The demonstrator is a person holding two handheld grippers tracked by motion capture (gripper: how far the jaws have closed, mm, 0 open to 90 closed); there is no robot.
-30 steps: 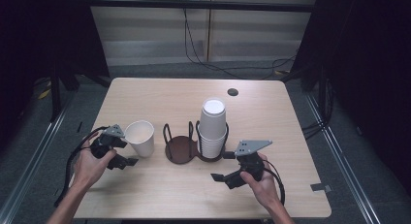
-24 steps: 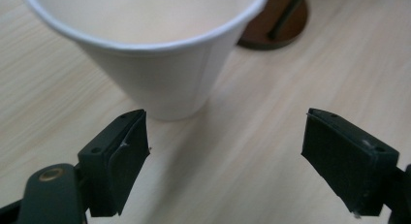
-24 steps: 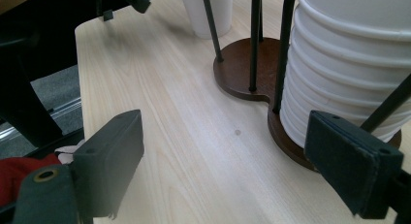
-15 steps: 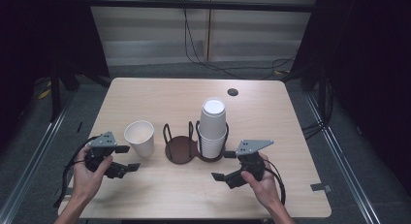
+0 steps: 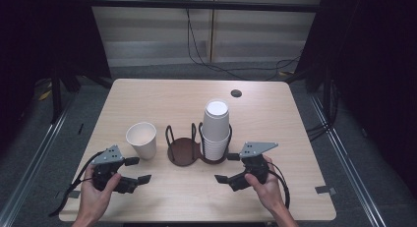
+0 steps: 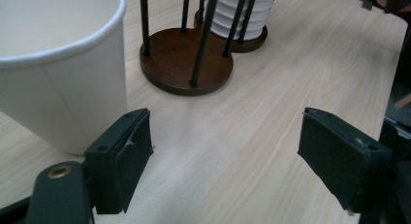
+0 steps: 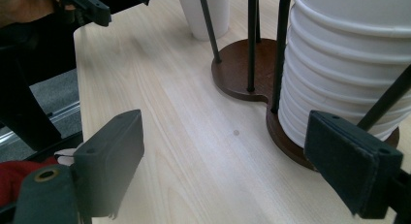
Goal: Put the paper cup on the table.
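A single white paper cup (image 5: 141,139) stands upright on the wooden table (image 5: 275,119), left of a dark brown two-bay cup holder (image 5: 184,152) with black wire posts. The holder's left bay is bare, and a stack of upturned white cups (image 5: 216,128) fills the right bay. My left gripper (image 5: 139,170) is open near the front edge, below and left of the single cup, with nothing between its pads. In the left gripper view the cup (image 6: 58,64) sits just beyond the left pad (image 6: 123,156). My right gripper (image 5: 226,168) is open, just in front of the stack (image 7: 349,64).
A small dark round hole (image 5: 236,93) marks the far part of the table. Metal rails run along the floor on both sides, and cables lie on the floor behind. The front edge is close under both hands.
My left gripper has pulled back from the single cup toward the front left edge, leaving the cup standing. The right gripper has stayed in place.
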